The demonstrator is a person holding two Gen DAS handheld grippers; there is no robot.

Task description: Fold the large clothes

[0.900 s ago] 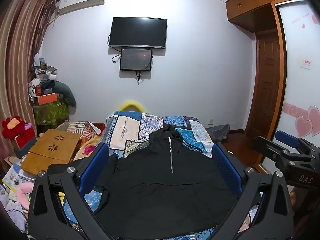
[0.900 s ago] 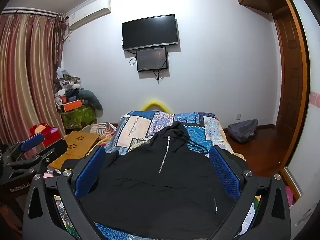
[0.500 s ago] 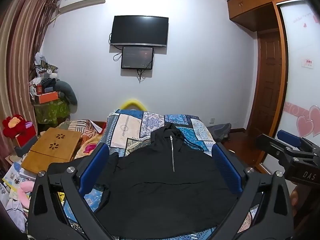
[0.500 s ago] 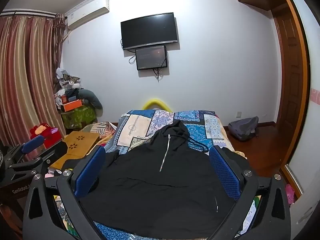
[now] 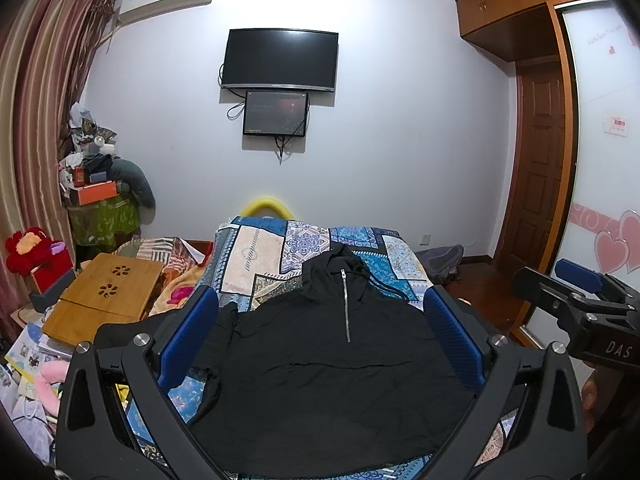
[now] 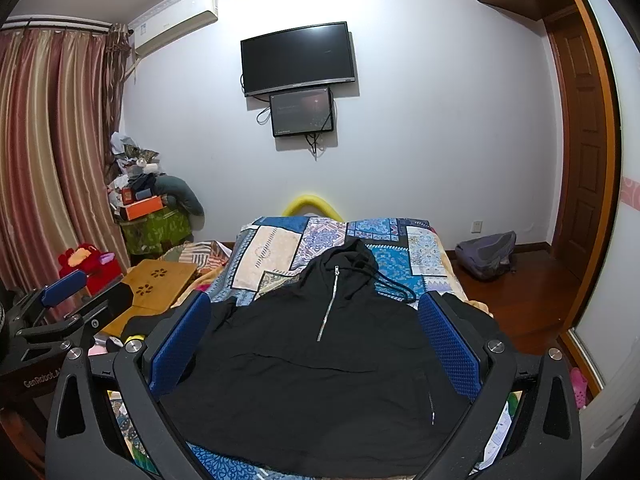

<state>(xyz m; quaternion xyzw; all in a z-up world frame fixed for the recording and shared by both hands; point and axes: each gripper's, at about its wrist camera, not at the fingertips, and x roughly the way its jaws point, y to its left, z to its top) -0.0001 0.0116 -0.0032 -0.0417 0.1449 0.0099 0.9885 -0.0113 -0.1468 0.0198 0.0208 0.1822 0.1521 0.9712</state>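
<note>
Hoodie [image 5: 320,368] first, from your left wrist camera: black, face up, zip [image 5: 346,304] running down the chest, hood toward the far end of the bed [image 5: 256,248], hem at the near edge. Your left gripper [image 5: 320,344] hangs above it with jaws spread wide and nothing between the blue pads [image 5: 188,336]. The left sleeve [image 5: 212,364] is bunched toward the bed's left edge (its cuff looks close to slipping off). Grab only the top layer there and you may drag the body askew, spoiling the flat lay. The right gripper [image 5: 576,292] sits off the bed's right edge, clear of the cloth. A wooden lap table [image 5: 108,296] and piled clutter crowd the floor on the left, so a wide swing that way could snag.

From your right wrist camera, the hoodie [image 6: 320,368] fills the near half of the bed [image 6: 420,248], and the right gripper [image 6: 316,344] is likewise fully open and holds nothing. The drawcord [image 6: 384,280] trails loose toward the right edge; it could catch a pad or end up trapped in the fold. The right sleeve is hidden behind the finger, so I cannot tell how it lies. The left gripper [image 6: 60,300] waits beyond the bed's left edge, and a grey bag [image 6: 486,254] lies on the floor to the right, well apart.
</note>
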